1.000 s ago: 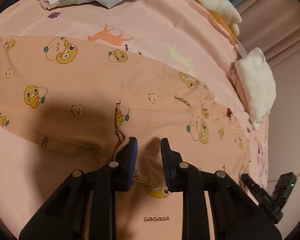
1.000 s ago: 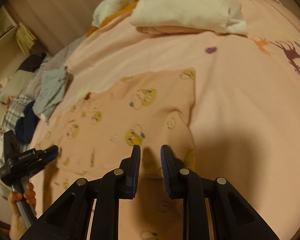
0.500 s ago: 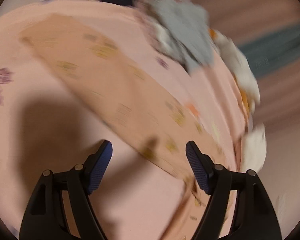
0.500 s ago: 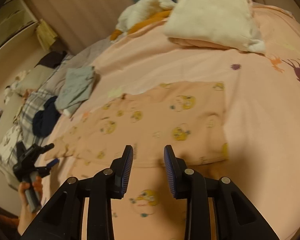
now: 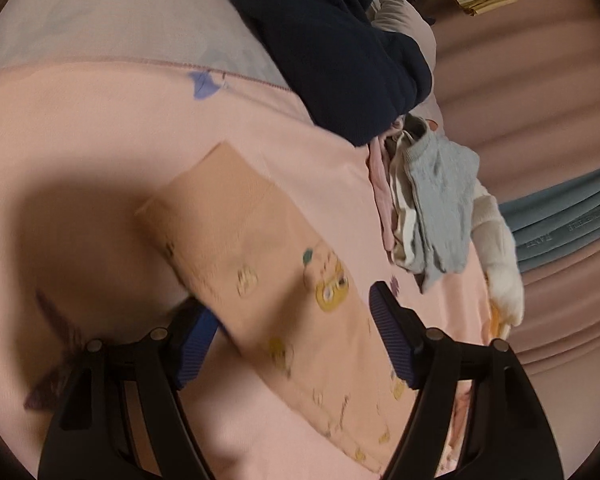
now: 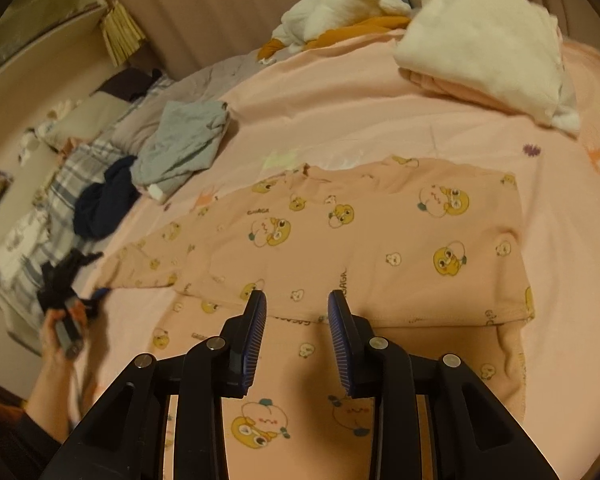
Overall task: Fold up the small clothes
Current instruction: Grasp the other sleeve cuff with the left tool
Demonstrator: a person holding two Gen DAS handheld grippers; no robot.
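Both tongs are empty: the left tongs [image 5: 292, 340] stand wide apart over the sleeve, the right tongs [image 6: 296, 336] are parted more narrowly above the folded hem, and neither pinches any cloth; from there, going from the largest thing down, the bed [image 6: 340, 120] with its pink sheet carries everything, and the peach pyjama top [image 6: 380, 240] printed with yellow cartoon faces lies flat on it, its body already doubled over so that a stitched edge runs crosswise just ahead of the right tongs. Its long sleeve [image 5: 260, 264] stretches out as a narrow band, and in the left wrist view that band runs slantwise from between the fingers up and away to the cuff at the far end, so its long axis points away from the left tongs, which are plainly the nearer pair. My reading is that the sleeve is the next part to be folded in across the body, a grasp for the left hand. Smaller things lie well apart: a white folded pile [image 6: 488, 44], a grey garment [image 6: 180, 144], a navy garment [image 5: 340, 52]
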